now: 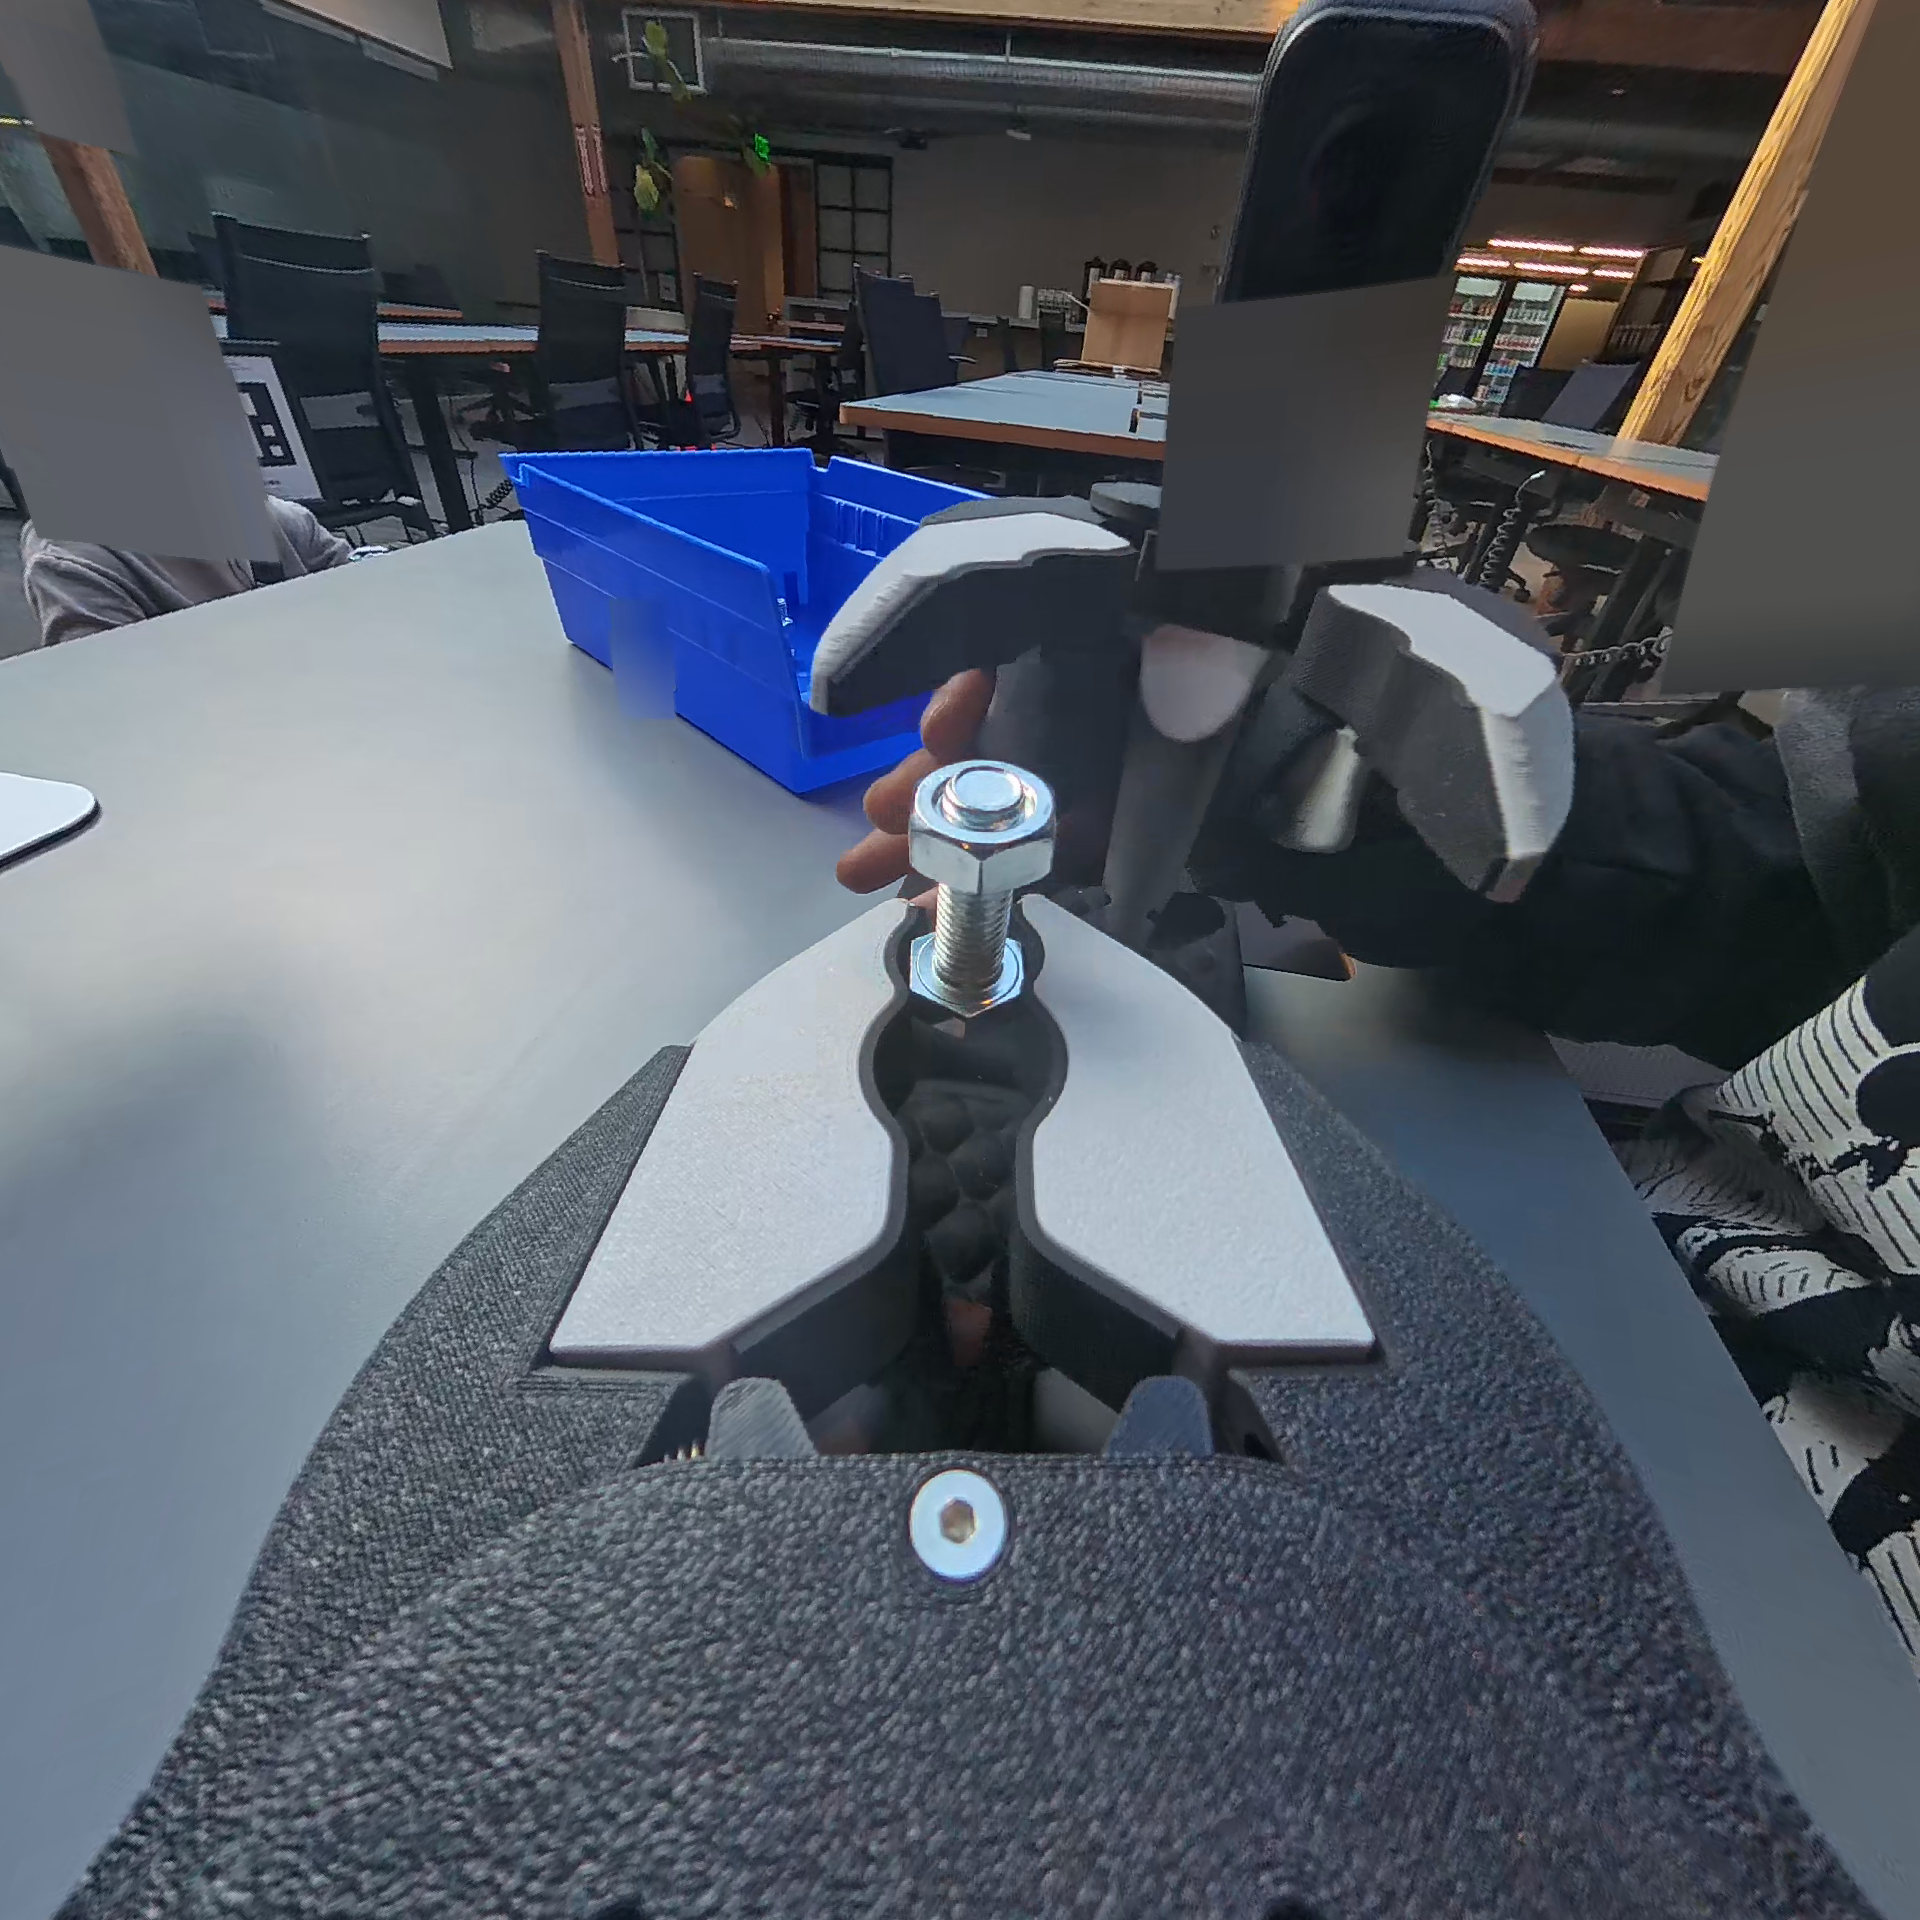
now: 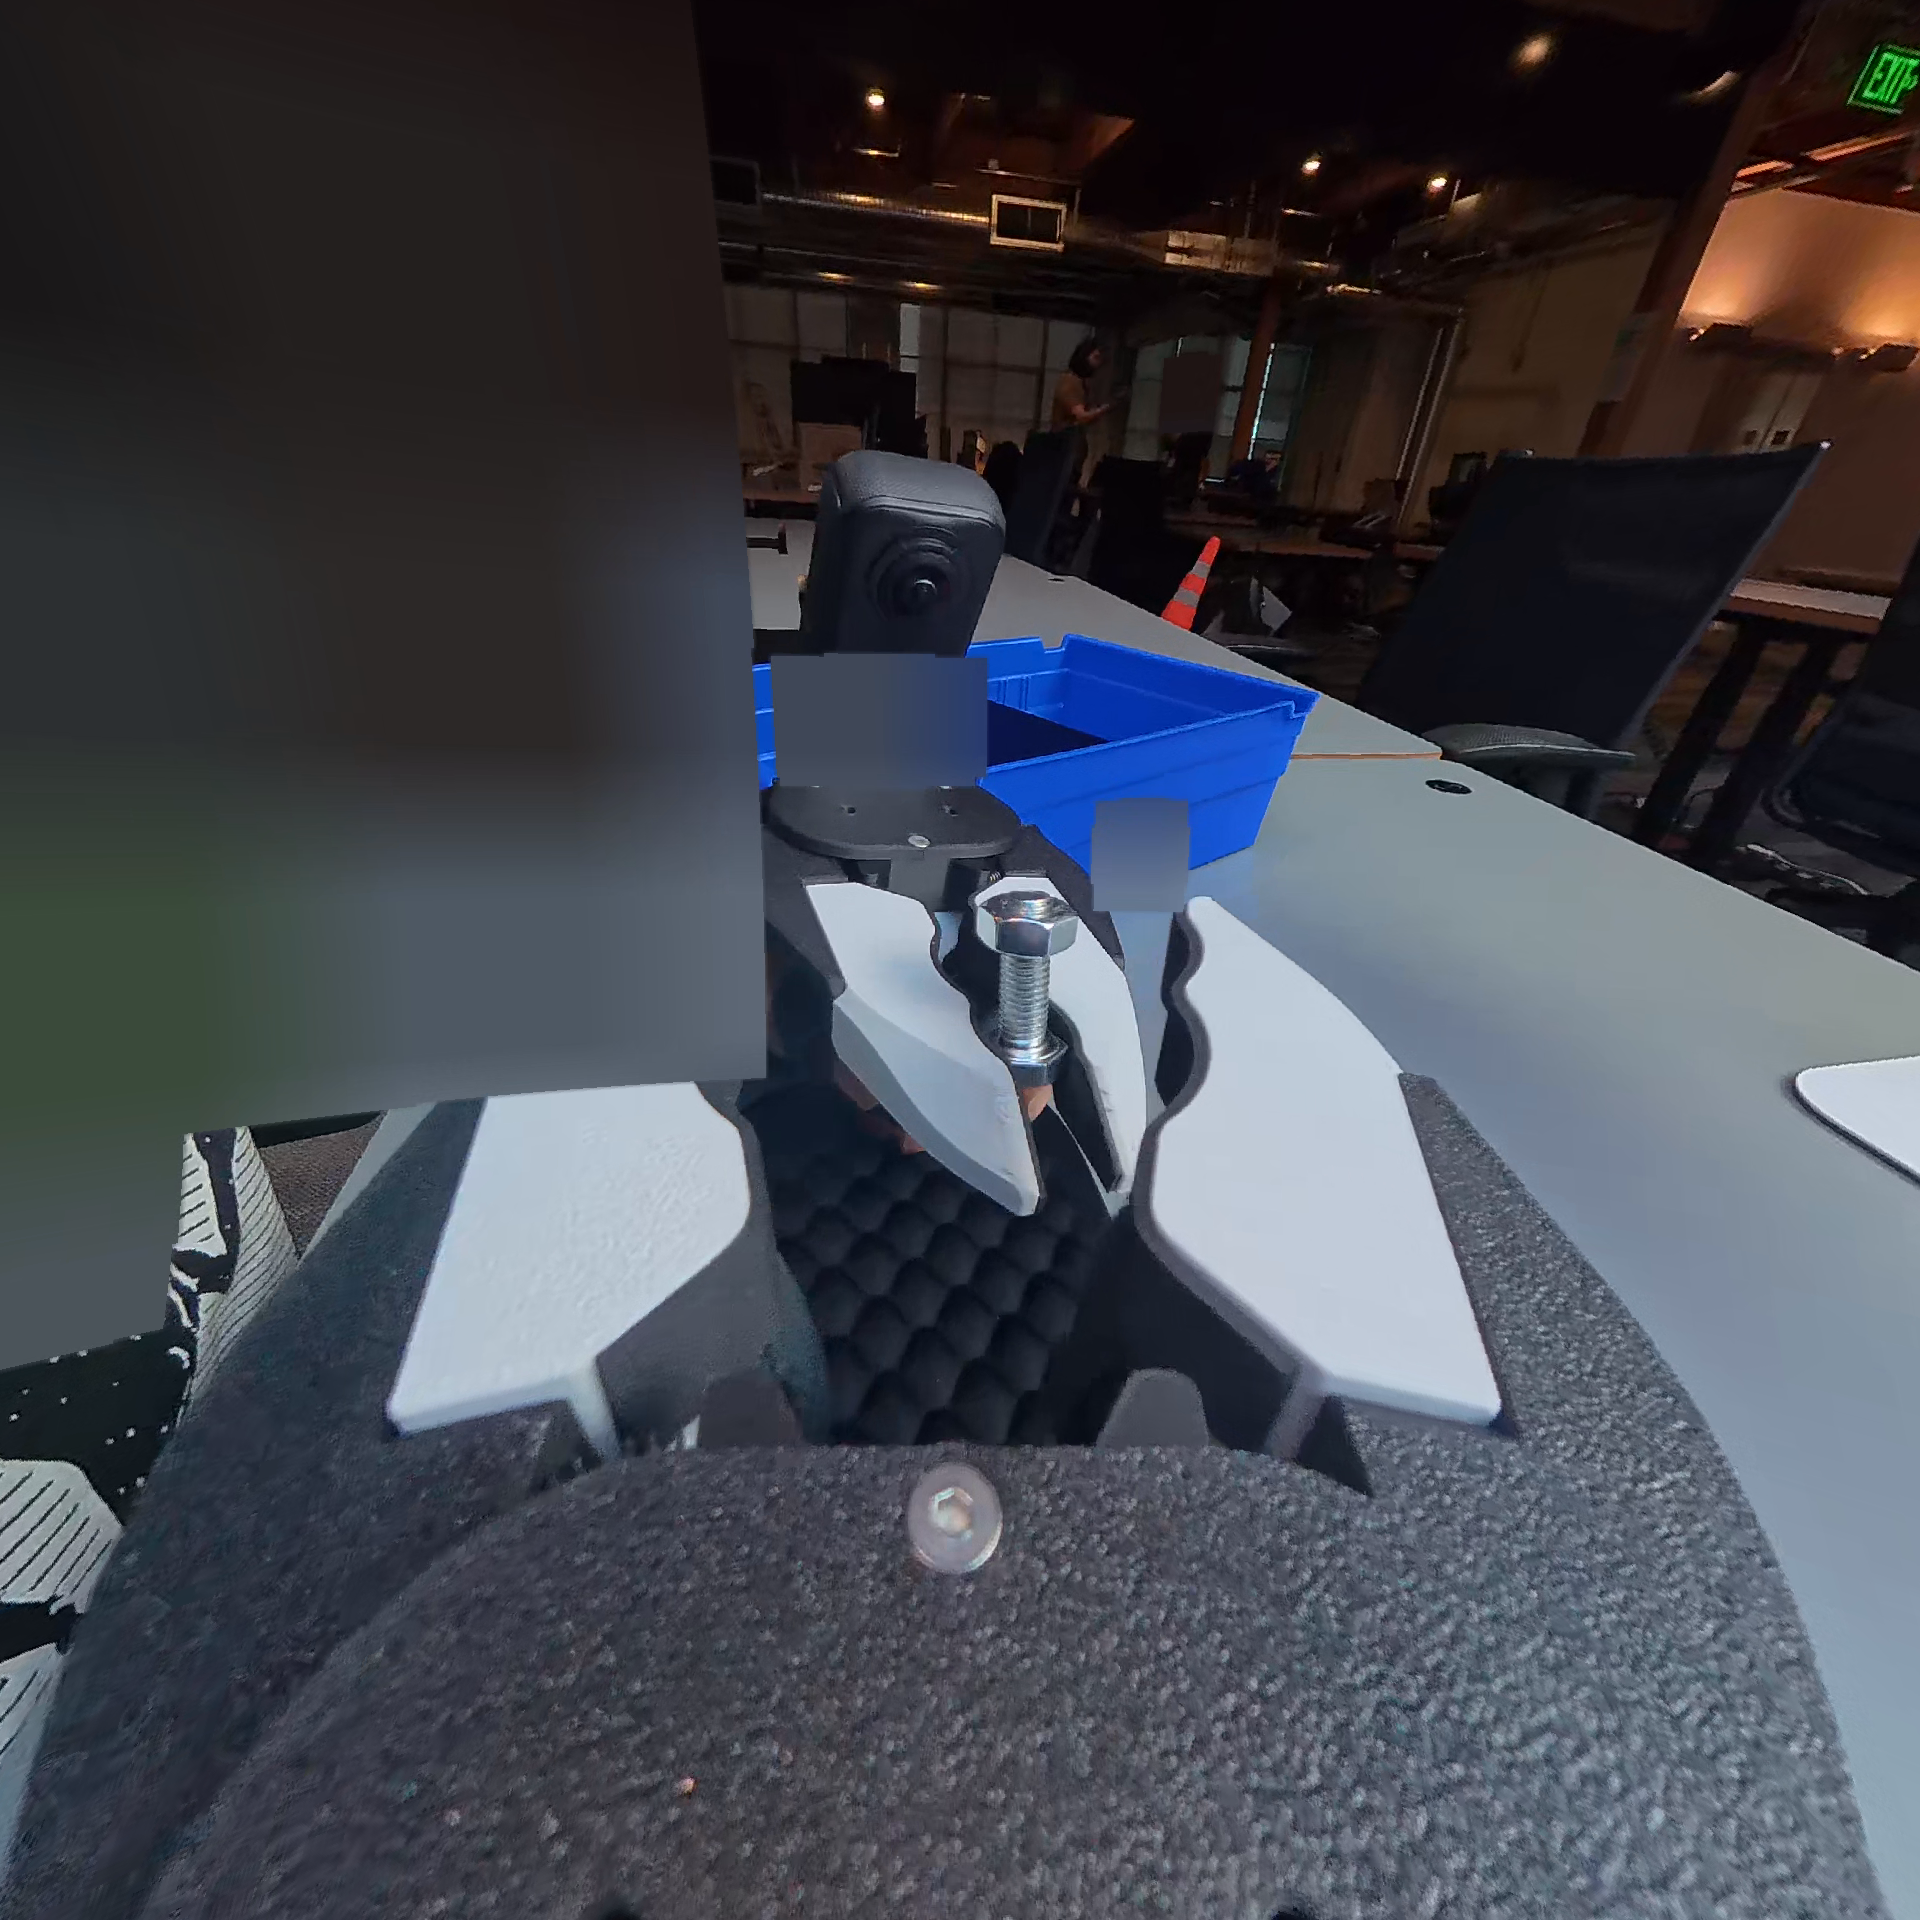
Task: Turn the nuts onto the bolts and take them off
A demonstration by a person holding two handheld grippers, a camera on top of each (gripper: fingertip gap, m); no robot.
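Large open-plan office or shared workspace, industrial loft style. Ahead of left gripper: rows of long grey-topped wooden-edged tables (image 1: 997, 410), black mesh office chairs (image 1: 301, 343), exposed silver ceiling ducts (image 1: 935, 62), timber posts (image 1: 582, 125), lit drink fridges (image 1: 1507, 322) far right. Beyond right gripper: dark exposed ceiling with spot lamps (image 2: 876, 99), green lit exit sign (image 2: 1886, 78), orange traffic cone (image 2: 1195, 587), standing person (image 2: 1081, 390) far off.

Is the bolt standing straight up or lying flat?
Standing up. The bolt points its head at the ceiling, while the left tool pinches the nut at the bottom of its threads, above the table.
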